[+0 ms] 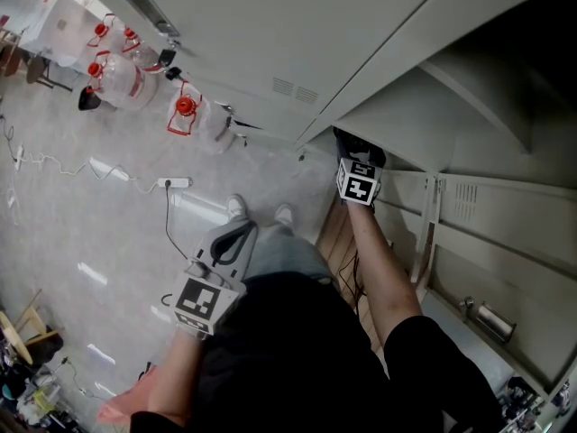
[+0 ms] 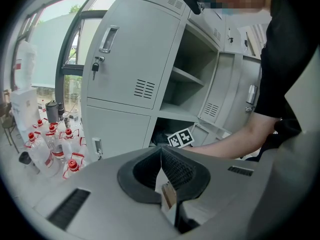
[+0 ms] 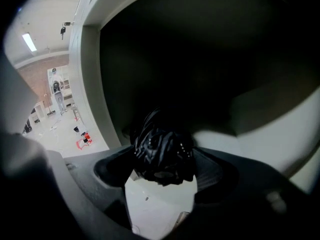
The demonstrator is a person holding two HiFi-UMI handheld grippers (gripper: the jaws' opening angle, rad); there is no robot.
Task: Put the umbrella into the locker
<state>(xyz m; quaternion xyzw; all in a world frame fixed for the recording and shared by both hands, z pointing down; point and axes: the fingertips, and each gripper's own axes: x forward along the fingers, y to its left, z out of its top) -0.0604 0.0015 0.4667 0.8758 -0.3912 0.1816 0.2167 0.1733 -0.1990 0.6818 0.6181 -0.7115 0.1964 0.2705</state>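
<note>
The black folded umbrella (image 3: 162, 154) lies inside the dark lower compartment of the grey locker (image 1: 410, 106), seen end-on in the right gripper view. My right gripper (image 3: 161, 167) reaches into that compartment. Its jaws stand wide on either side of the umbrella, and a gap shows beside each pad (image 3: 111, 168). From the head view only its marker cube (image 1: 358, 185) and the forearm show at the locker mouth. My left gripper (image 1: 233, 242) hangs by the person's left side, away from the locker. Its pads (image 2: 172, 169) are shut together on nothing.
Several large water bottles with red caps (image 1: 117, 75) stand on the floor left of the lockers. A power strip with its cable (image 1: 176, 183) lies near the person's feet. The open locker door (image 1: 487, 210) stands to the right of the arm. Keys hang in an upper door's lock (image 2: 95, 67).
</note>
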